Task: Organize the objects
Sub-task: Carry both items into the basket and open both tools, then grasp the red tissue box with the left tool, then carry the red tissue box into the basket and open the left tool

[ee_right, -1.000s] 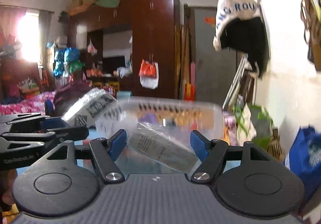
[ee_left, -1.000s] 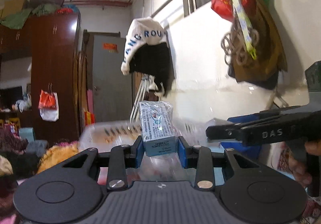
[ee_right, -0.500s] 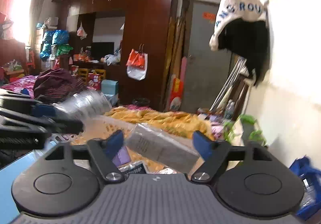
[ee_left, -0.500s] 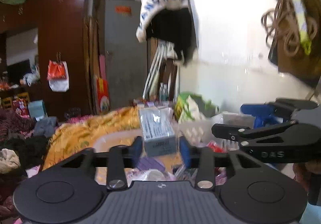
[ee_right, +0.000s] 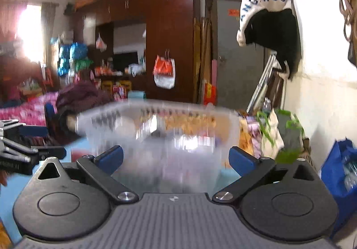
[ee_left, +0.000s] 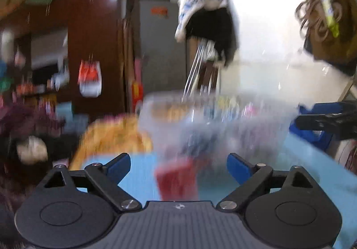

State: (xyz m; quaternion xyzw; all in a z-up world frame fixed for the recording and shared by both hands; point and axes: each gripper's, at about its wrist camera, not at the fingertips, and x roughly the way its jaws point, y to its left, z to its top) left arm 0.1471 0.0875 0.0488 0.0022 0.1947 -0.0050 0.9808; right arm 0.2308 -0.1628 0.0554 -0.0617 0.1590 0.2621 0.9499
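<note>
Basket point(ee_right: 156, 128) just beyond right gripper point(ee_right: 176, 157)

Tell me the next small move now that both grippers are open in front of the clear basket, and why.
Probably draw both grippers back and look for another loose item. The left gripper and right gripper have just been opening, nothing is pressed between their pads, and the basket sits right ahead. A blurred red item lies near the left gripper.

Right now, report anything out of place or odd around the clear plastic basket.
A blurred red packet lies alone on the light blue table, in front of the clear plastic basket rather than in it. Both the left gripper and the right gripper stand open and empty. Blur hides the rest.
</note>
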